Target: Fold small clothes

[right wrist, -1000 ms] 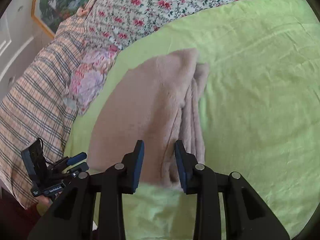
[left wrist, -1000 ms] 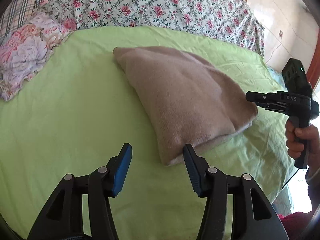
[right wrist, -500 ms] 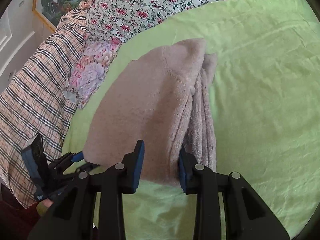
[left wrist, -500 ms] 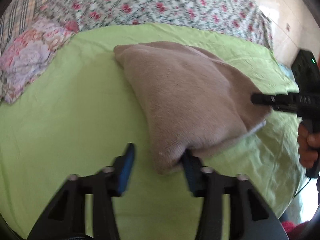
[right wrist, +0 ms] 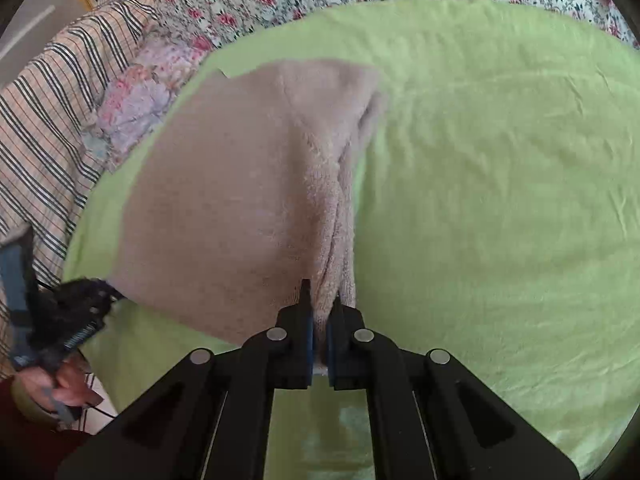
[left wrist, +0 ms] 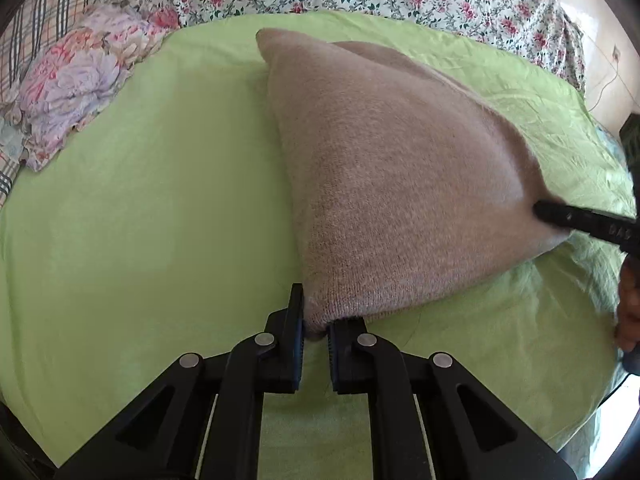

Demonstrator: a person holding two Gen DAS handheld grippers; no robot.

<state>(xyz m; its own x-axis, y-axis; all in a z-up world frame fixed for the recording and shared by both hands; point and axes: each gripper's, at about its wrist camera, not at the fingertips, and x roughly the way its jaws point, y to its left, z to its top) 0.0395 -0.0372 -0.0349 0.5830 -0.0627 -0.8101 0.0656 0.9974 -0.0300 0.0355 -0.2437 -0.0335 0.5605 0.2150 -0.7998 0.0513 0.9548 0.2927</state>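
Left wrist view: the left tongs (left wrist: 316, 330) are clenched on the near corner of the beige garment (left wrist: 392, 184), which lies folded on the green sheet (left wrist: 140, 220). The right tongs (left wrist: 538, 211) bite its right edge.

Right wrist view: the right tongs (right wrist: 319, 320) grip the garment's (right wrist: 224, 200) layered near edge; the left tongs (right wrist: 110, 294) pinch its left corner. A floral pillow (right wrist: 136, 108) lies beyond the garment.

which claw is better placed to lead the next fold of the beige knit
Neither clearly: both are shut on near corners of the beige knit. A slight edge goes to the right claw, since it pinches the layered open edges, while the left claw holds the folded corner.
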